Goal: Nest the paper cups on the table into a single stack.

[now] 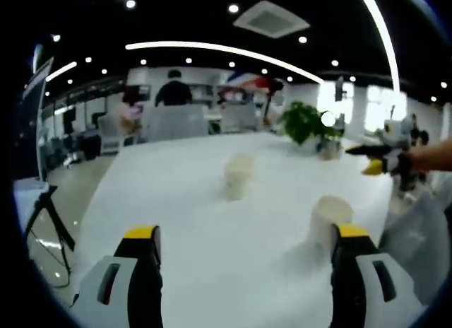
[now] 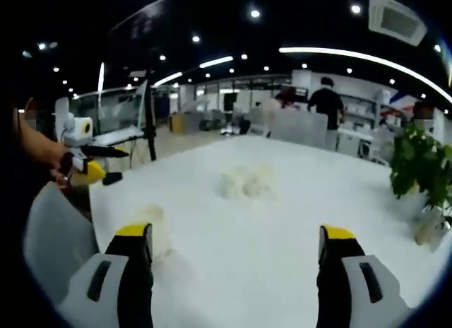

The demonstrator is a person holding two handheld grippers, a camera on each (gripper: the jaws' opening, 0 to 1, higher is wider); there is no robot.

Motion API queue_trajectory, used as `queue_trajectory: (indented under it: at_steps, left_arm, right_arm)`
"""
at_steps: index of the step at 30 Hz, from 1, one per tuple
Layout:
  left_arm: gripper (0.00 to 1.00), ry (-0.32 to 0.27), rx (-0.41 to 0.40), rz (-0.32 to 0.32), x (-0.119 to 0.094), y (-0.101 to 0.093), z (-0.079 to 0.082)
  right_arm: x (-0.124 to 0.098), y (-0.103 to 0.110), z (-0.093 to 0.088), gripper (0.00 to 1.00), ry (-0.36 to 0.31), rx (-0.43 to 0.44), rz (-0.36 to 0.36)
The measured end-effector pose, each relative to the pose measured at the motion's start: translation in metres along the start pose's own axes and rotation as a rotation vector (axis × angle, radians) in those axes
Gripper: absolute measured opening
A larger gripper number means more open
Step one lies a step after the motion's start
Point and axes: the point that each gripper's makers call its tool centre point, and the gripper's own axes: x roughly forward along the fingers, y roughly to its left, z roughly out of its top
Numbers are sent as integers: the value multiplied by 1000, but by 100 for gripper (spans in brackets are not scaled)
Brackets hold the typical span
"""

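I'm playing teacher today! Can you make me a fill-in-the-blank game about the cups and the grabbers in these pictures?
1. The paper cups stand on a ____ table.
2. Both grippers, left and right, have jaws that are wide ____.
3. The jaw tips are coloured ____.
4. The green thing at the table's far end is a potted ____.

Missing words: white; open; yellow; plant

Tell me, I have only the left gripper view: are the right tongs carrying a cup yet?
Observer: No. In the right gripper view the right tongs stand open with nothing between them.
Operator: Is any cup close to them?
Observer: Yes, a paper cup stands upright just beside the tong on that view's left, outside the gap.
Operator: And farther ahead of them?
Observer: A pale shape sits straight ahead. It looks like two cups side by side, but it is too blurred to be sure.
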Motion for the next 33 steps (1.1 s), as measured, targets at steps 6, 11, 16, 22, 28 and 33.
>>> queue_trajectory:
  at_steps: [6,11,16,22,28,33]
  left_arm:
    - [98,10,13,39,4,9,-4]
    - [98,61,-25,111,10,27,-23]
    - [98,69,-42,116,21,30,-29]
    - [98,107,-20,52,52,21,-36]
    - [98,96,-13,-16,97,11,-24]
    - [95,91,2,-68,132,4,-18]
  right_arm:
    - [1,-1,-3,100,6,-11,-11]
    - [1,-3,-6,100,-4,1,-13]
    - [0,-7,-10,100,-3,32,-22]
    - [2,-11,-16,100,13,44,-19]
    - [3,-12,-19,100,24,53,-14]
    - [3,-11,-21,99,27,62,-13]
